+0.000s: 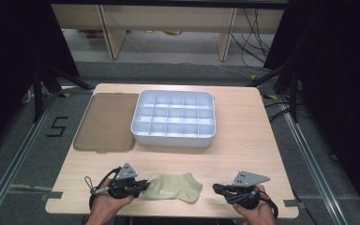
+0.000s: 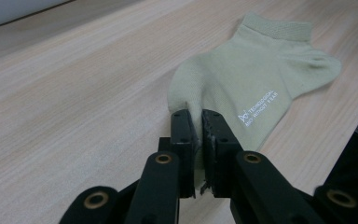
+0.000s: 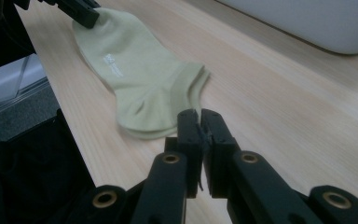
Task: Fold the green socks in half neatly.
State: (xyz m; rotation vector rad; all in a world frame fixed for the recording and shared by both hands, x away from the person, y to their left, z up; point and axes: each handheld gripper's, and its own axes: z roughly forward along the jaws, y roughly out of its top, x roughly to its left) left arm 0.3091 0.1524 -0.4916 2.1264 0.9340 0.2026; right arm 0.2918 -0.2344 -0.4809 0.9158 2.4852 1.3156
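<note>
Low in the frame, left gripper (image 1: 140, 186) fingers pinch the sock's (image 1: 176, 186) toe; right gripper (image 1: 221, 189) fingers, pressed together empty, risk missing the cuff.

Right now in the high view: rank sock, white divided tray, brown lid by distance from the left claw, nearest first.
1. Sock: pinched at its toe end by the left claw, lying just to the claw's right at the near edge.
2. Brown lid: flat on the table, beyond the claw and slightly left.
3. White divided tray: beyond and to the right, beside the lid.
</note>
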